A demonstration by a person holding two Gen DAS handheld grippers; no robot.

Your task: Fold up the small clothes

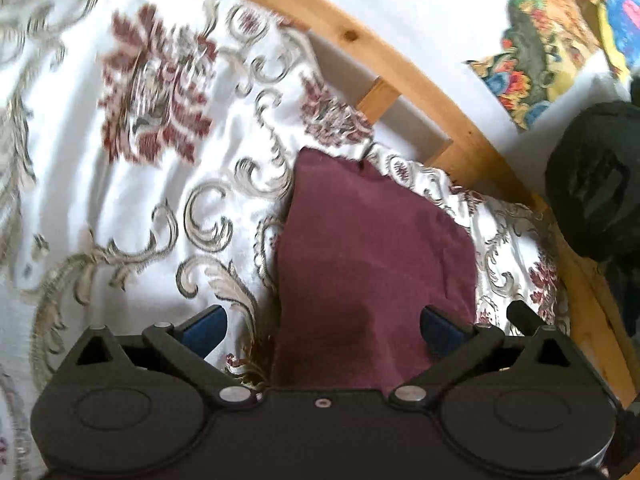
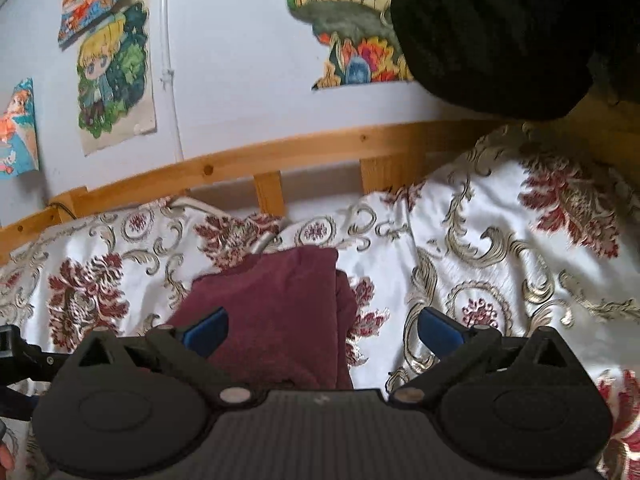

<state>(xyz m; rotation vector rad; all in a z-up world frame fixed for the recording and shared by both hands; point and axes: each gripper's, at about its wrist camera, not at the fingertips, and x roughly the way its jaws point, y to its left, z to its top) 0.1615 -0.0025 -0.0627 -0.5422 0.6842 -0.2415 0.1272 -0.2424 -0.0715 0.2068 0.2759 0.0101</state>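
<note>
1. Cloth is what you are dealing with: a small maroon garment [image 1: 372,248] lies on the patterned bedspread [image 1: 120,220], close to the wooden bed rail [image 1: 404,60] and the wall side of the bed.

2. Your left gripper [image 1: 322,322] hangs over the near part of the garment with its blue fingertips [image 1: 208,326] spread wide. Nothing sits between them, and I cannot tell whether they touch the fabric.

3. Your right gripper [image 2: 320,326] is likewise spread and holds nothing. In its view the garment [image 2: 272,312] lies under its left finger, while the other finger stands over bare bedspread [image 2: 500,240].

4. Judging by the soft edges and the doubled layer along one side in the right wrist view, the piece looks already folded at least once. Treat it as light, limp and thick-napped, something like fleece or towelling.

5. Expect it to sag and drape when lifted, not hold its shape. A single pinch will probably let the rest swing and undo the fold.

6. Take hold at the edges, not the middle: pinch a corner or hem with each gripper and catch every layer, so the layers travel together.

7. Mind the bedspread beneath. It is soft and wrinkled too, so a deep bite may grab it along with the garment.

8. A dark bulky object [image 2: 492,36] hangs near the rail, well apart from the garment.
</note>
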